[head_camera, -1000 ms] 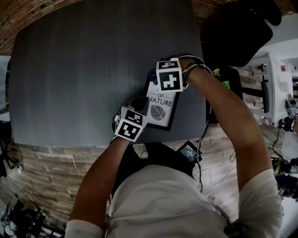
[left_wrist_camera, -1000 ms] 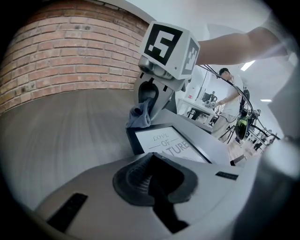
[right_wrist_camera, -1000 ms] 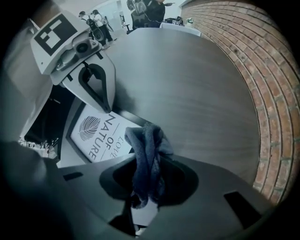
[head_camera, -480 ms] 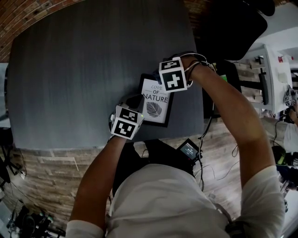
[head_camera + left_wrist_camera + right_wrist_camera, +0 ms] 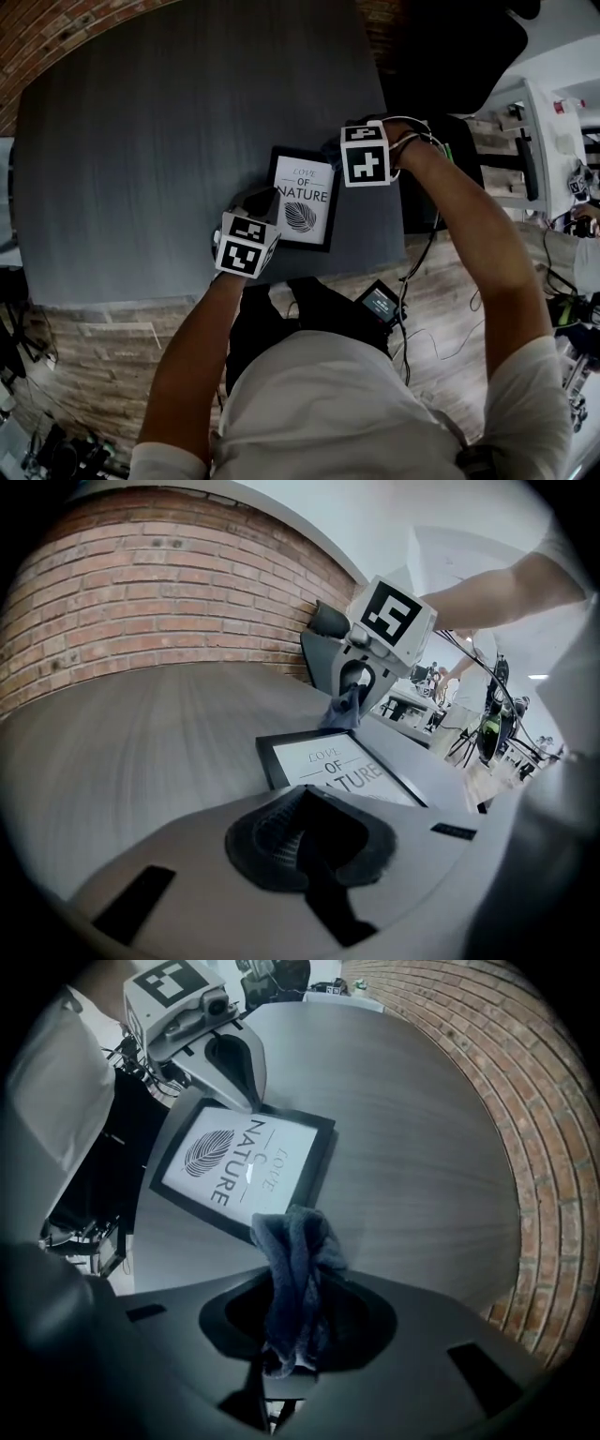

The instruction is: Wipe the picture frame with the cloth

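Observation:
The black picture frame (image 5: 302, 199) with a white "Love of Nature" print lies flat on the dark table, near its front edge. My right gripper (image 5: 335, 150) is shut on a dark blue cloth (image 5: 295, 1251), which hangs at the frame's (image 5: 246, 1168) far right edge. From the left gripper view the cloth (image 5: 345, 708) touches down by the frame's (image 5: 337, 766) far corner. My left gripper (image 5: 257, 203) sits at the frame's left side. Its jaws (image 5: 302, 832) look shut with nothing between them, and its tip (image 5: 236, 1068) rests at the frame's edge.
The grey table (image 5: 169, 141) stretches far to the left and back. A brick wall (image 5: 141, 592) stands beyond it. A black chair (image 5: 450, 47) and a white desk (image 5: 548, 122) stand to the right. The table's front edge (image 5: 187, 291) runs just below the frame.
My right gripper with the cloth has slid off the print toward the frame's right edge, uncovering the whole print. The left gripper stays at the frame's left side.

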{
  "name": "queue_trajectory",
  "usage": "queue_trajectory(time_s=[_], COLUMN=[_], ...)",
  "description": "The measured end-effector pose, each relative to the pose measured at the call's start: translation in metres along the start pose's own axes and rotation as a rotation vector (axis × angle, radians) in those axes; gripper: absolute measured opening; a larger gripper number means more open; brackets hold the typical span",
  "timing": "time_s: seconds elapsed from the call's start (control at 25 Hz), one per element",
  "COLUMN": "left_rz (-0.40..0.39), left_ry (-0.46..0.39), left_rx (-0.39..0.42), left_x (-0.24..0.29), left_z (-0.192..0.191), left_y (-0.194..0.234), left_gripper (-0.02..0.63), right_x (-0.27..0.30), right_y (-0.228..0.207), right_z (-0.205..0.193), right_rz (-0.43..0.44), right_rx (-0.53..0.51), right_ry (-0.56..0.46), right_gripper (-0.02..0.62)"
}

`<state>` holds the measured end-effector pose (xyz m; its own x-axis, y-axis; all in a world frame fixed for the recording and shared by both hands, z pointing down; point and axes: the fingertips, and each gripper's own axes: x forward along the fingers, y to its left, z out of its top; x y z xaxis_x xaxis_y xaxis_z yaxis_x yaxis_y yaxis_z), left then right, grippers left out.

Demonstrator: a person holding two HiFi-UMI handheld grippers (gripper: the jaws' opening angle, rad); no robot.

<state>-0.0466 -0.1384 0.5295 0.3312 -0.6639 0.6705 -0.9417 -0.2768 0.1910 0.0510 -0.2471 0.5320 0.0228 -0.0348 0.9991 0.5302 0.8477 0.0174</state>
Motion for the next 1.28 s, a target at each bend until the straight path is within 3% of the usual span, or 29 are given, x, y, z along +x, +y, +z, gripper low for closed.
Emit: queue_trajectory(time_s=[0.44, 0.84, 1.04, 1.28], left_rz=[0.060, 0.163, 0.213, 0.199], left_ry=[-0.013, -0.003, -0.002, 0.004], left_rx=[-0.048, -0.154, -0.251, -0.234], left_x=[-0.001, -0.010, -0.022, -0.026], left_z=[-0.002, -0.008, -0.018, -0.023], left_y=[0.002, 0.007, 0.012, 0.012], left_gripper=[0.006, 0.006, 0.007, 0.008], right_x=[-0.005, 0.004, 0.005, 0.005], right_y=[0.037, 0.021, 0.007, -0.003], right_z=[-0.047, -0.026, -0.007, 0.009], right_rz=[-0.021, -0.173, -0.239, -0.290], right_rx=[0.116, 0.178, 0.171, 0.172], right_ry=[-0.037, -0.101, -0.144, -0.176], right_gripper=[0.104, 0.104, 0.104, 0.104])
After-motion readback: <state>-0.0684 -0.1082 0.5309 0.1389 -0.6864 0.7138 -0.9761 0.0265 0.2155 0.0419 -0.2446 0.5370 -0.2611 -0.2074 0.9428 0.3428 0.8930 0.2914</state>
